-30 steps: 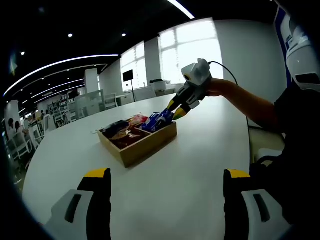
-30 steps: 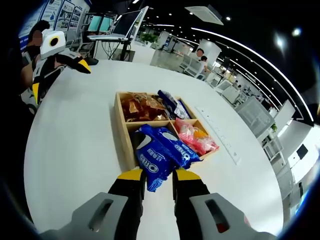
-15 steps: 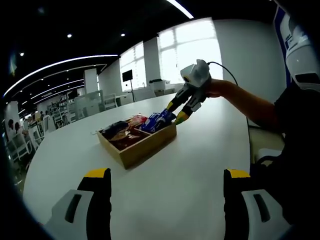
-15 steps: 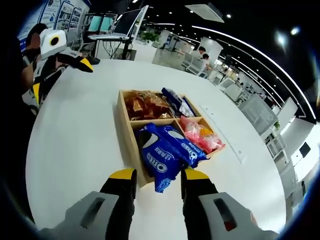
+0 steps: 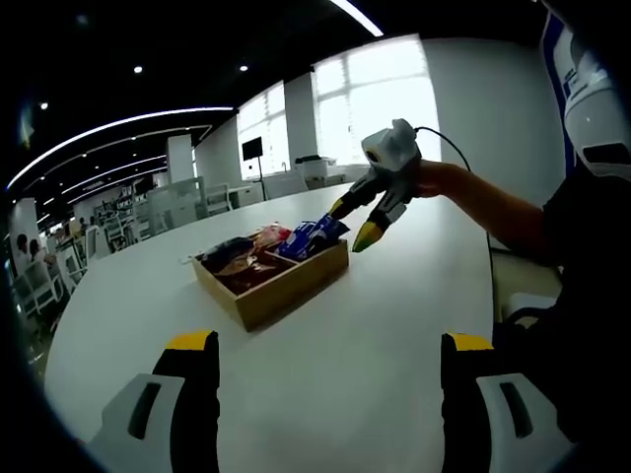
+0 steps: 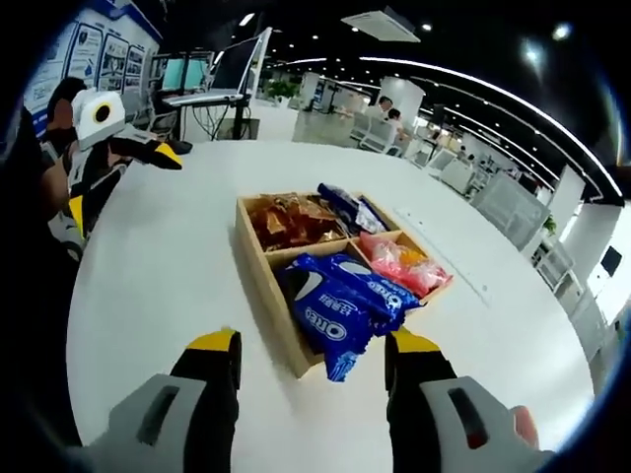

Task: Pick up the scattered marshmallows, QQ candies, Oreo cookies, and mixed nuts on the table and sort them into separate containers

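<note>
Inside tray (image 6: 258,274) (wooden): Oreo packs (image 6: 340,307)

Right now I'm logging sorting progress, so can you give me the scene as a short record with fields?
container: wooden four-compartment tray on the white table
nearest compartment: blue Oreo packs, one overhanging the tray's edge
next compartment: pink candy packs
far compartments: brown snack packs; dark blue packs
right gripper: open, nothing between the jaws
left gripper: open, over bare table

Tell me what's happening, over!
Right gripper open, backed off the Oreo packs. Packs lying in wooden tray, one overhanging the near edge. Left gripper open, empty. Nothing in the way.
</note>
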A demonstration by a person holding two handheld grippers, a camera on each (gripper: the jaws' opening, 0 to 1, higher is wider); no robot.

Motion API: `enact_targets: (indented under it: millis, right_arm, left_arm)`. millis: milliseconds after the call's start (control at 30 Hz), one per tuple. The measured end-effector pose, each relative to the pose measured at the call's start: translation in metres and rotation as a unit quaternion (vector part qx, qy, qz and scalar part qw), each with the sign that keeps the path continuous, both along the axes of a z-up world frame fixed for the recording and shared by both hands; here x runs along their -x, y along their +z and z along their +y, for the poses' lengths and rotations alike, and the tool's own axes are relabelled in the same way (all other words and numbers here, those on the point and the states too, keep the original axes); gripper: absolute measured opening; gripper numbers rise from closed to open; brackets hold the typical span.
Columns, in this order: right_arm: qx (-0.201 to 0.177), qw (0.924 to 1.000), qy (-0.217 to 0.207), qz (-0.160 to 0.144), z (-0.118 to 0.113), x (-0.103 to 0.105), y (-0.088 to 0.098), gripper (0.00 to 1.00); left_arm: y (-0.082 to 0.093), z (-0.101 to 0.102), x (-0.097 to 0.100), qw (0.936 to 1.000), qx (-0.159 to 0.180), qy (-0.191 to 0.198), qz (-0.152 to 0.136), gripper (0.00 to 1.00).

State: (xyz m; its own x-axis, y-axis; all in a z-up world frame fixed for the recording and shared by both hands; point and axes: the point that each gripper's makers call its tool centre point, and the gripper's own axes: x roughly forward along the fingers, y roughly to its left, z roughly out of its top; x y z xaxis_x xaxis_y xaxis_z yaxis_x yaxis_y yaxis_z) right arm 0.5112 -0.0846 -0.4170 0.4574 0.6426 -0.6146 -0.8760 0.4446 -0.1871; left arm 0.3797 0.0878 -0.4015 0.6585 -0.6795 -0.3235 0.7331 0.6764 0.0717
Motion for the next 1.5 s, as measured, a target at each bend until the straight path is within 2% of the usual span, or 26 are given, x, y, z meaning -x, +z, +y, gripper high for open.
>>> enact_targets:
  millis: [67, 167, 333, 533, 667, 800, 1333, 1500]
  right_arm:
    - [-0.004, 1.0000, -0.006, -0.006, -0.001, -0.001, 0.002, 0.63]
    - [-0.014, 0.9994, -0.023, -0.022, -0.002, -0.005, 0.007, 0.83]
    - [-0.035, 0.9987, -0.037, -0.010, -0.004, -0.002, 0.007, 0.89]
    - [-0.084, 0.9936, -0.068, 0.033, -0.003, 0.012, 0.002, 0.90]
    - [-0.096, 0.9908, -0.086, 0.042, -0.008, 0.024, -0.003, 0.90]
    - [-0.090, 0.9898, -0.098, 0.050, -0.014, 0.043, -0.009, 0.90]
    - [-0.081, 0.9892, -0.115, 0.043, -0.035, 0.125, -0.004, 0.90]
    - [-0.087, 0.9881, -0.123, 0.032, -0.043, 0.143, 0.005, 0.90]
  left_arm:
    - [0.000, 0.000, 0.000, 1.0000, 0.000, 0.001, 0.000, 0.97]
    - [0.000, 0.002, 0.000, 1.0000, 0.000, 0.003, -0.001, 0.97]
    - [0.000, 0.004, 0.000, 1.0000, 0.000, 0.006, -0.001, 0.97]
    - [0.001, 0.007, -0.001, 0.9999, 0.003, 0.012, -0.002, 0.97]
    - [0.002, 0.008, -0.001, 0.9999, 0.004, 0.013, -0.003, 0.97]
    - [0.003, 0.009, -0.001, 0.9999, 0.004, 0.015, -0.004, 0.97]
    - [0.009, 0.007, 0.003, 0.9998, 0.005, 0.013, -0.012, 0.97]
    - [0.010, 0.008, 0.005, 0.9998, 0.004, 0.014, -0.014, 0.97]
